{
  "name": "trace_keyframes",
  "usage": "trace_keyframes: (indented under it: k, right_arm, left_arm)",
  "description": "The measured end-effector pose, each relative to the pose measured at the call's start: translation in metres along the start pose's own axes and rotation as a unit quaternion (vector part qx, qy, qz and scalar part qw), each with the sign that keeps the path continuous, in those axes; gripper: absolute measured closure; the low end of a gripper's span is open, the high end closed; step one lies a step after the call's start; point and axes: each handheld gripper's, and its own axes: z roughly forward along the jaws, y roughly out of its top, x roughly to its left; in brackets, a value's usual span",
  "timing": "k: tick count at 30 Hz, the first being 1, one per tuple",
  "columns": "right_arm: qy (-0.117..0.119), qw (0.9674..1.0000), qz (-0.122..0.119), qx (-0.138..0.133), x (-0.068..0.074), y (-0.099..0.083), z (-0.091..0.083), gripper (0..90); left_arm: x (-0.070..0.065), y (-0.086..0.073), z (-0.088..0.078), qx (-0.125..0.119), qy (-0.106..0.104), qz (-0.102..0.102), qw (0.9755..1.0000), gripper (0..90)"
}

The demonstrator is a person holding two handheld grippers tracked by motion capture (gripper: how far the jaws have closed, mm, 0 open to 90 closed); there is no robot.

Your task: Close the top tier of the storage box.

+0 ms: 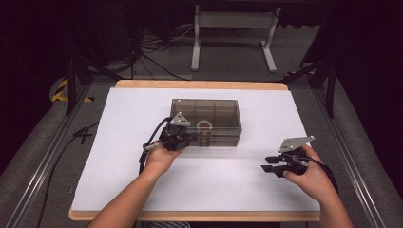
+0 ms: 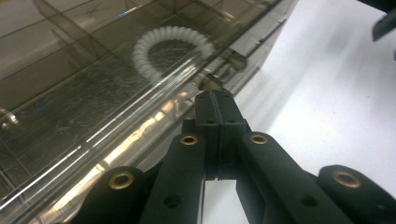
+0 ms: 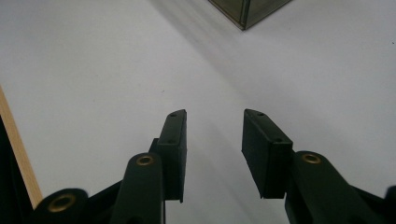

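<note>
Left hand: we see the left gripper (image 1: pixel 187 138) held at the near front wall of the smoky clear box (image 1: pixel 209 105), forearm reaching up from the bottom edge.
Left fingers: pressed flat together with nothing between them, tips at the box's latch (image 2: pixel 211 80) on the front edge.
Right hand: we see the right gripper (image 1: pixel 268 165) low over the white counter (image 1: pixel 123 156), well apart from the box, pointing left.
Right fingers: parted about halfway, holding nothing.
Left gripper view: it gives us the scratched lid and a white coiled ring (image 2: pixel 170 46) inside.
Right gripper view: it gives us one box corner (image 3: pixel 245 11) far ahead.
Box: rectangular, compartmented, lid down, at the counter's middle.
</note>
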Motion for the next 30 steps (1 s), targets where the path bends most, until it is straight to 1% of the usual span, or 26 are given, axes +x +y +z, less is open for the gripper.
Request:
trace_keyframes:
  k: [1, 2, 3, 4, 6, 7, 8, 9, 10, 11, 13, 14, 15, 16, 17, 19, 20, 22, 26, 30]
  right_arm:
    - [0.000, 1.0000, 0.000, 0.000, 0.000, 0.000, 0.000, 61.4]
    - [0.003, 1.0000, -0.003, -0.001, 0.000, 0.002, 0.001, 61.4]
    - [0.004, 1.0000, -0.002, -0.002, 0.000, 0.002, 0.001, 61.4]
    - [0.004, 1.0000, -0.004, -0.002, 0.000, 0.003, 0.001, 61.4]
    - [0.006, 1.0000, -0.005, -0.002, -0.001, 0.005, 0.002, 61.3]
    - [0.006, 1.0000, -0.007, -0.003, -0.001, 0.005, 0.002, 61.3]
    - [0.007, 0.9999, -0.008, -0.003, -0.001, 0.007, 0.003, 61.3]
    - [0.007, 0.9999, -0.008, -0.004, -0.001, 0.007, 0.003, 61.3]
    - [0.009, 0.9999, -0.009, -0.004, -0.002, 0.008, 0.004, 61.3]
    - [0.010, 0.9999, -0.011, -0.005, -0.002, 0.009, 0.005, 61.3]
    - [0.012, 0.9998, -0.013, -0.006, -0.003, 0.011, 0.006, 61.2]
    - [0.013, 0.9998, -0.014, -0.006, -0.003, 0.012, 0.007, 61.2]
    - [0.013, 0.9998, -0.014, -0.004, -0.003, 0.013, 0.007, 61.3]
    - [0.013, 0.9998, -0.014, -0.004, -0.003, 0.013, 0.007, 61.3]
    - [0.014, 0.9998, -0.016, -0.005, -0.004, 0.014, 0.008, 61.3]
    - [0.016, 0.9997, -0.018, -0.006, -0.004, 0.017, 0.009, 61.3]
    - [0.017, 0.9996, -0.021, -0.007, -0.004, 0.017, 0.010, 61.2]
    - [0.019, 0.9995, -0.023, -0.007, -0.004, 0.019, 0.011, 61.3]
    - [0.021, 0.9994, -0.025, -0.005, -0.006, 0.023, 0.014, 61.2]
    - [0.025, 0.9993, -0.029, -0.005, -0.007, 0.028, 0.018, 61.3]
  left_arm:
    - [-0.002, 0.000, -0.002, 0.002, 0.000, 0.008, 1.0000, 90.0]
    - [-0.006, 0.001, -0.004, 0.003, -0.001, 0.012, 0.9999, 90.0]
    - [-0.008, 0.001, -0.007, 0.009, -0.005, 0.024, 0.9997, 89.8]
    - [-0.010, 0.001, -0.009, 0.007, -0.003, 0.027, 0.9996, 89.2]
    - [-0.013, 0.001, -0.014, 0.009, -0.014, 0.037, 0.9992, 85.9]
    - [-0.014, 0.001, -0.017, 0.014, -0.021, 0.048, 0.9985, 83.4]
    - [-0.015, 0.000, -0.020, 0.015, -0.023, 0.056, 0.9981, 79.9]
    - [-0.016, -0.001, -0.023, 0.016, -0.033, 0.063, 0.9973, 76.1]
    - [-0.016, -0.002, -0.027, 0.022, -0.050, 0.076, 0.9956, 69.4]
    - [-0.016, -0.003, -0.031, 0.026, -0.055, 0.088, 0.9943, 63.4]
    - [-0.017, -0.005, -0.039, 0.026, -0.053, 0.097, 0.9935, 57.3]
    - [-0.017, -0.005, -0.039, 0.026, -0.053, 0.097, 0.9935, 53.9]
    - [-0.015, -0.006, -0.047, 0.025, -0.061, 0.093, 0.9935, 50.9]
    - [-0.015, -0.006, -0.047, 0.025, -0.061, 0.093, 0.9935, 48.0]
    - [-0.012, -0.007, -0.054, 0.017, -0.059, 0.091, 0.9939, 48.0]
    - [-0.008, -0.010, -0.064, 0.011, -0.056, 0.084, 0.9948, 43.3]
    - [-0.004, -0.013, -0.072, 0.009, -0.052, 0.078, 0.9955, 41.9]
    - [0.002, -0.019, -0.082, 0.008, -0.044, 0.068, 0.9967, 40.3]
    - [0.011, -0.029, -0.095, 0.009, -0.029, 0.053, 0.9981, 38.5]
    - [0.017, -0.037, -0.105, 0.009, -0.017, 0.045, 0.9988, 38.1]
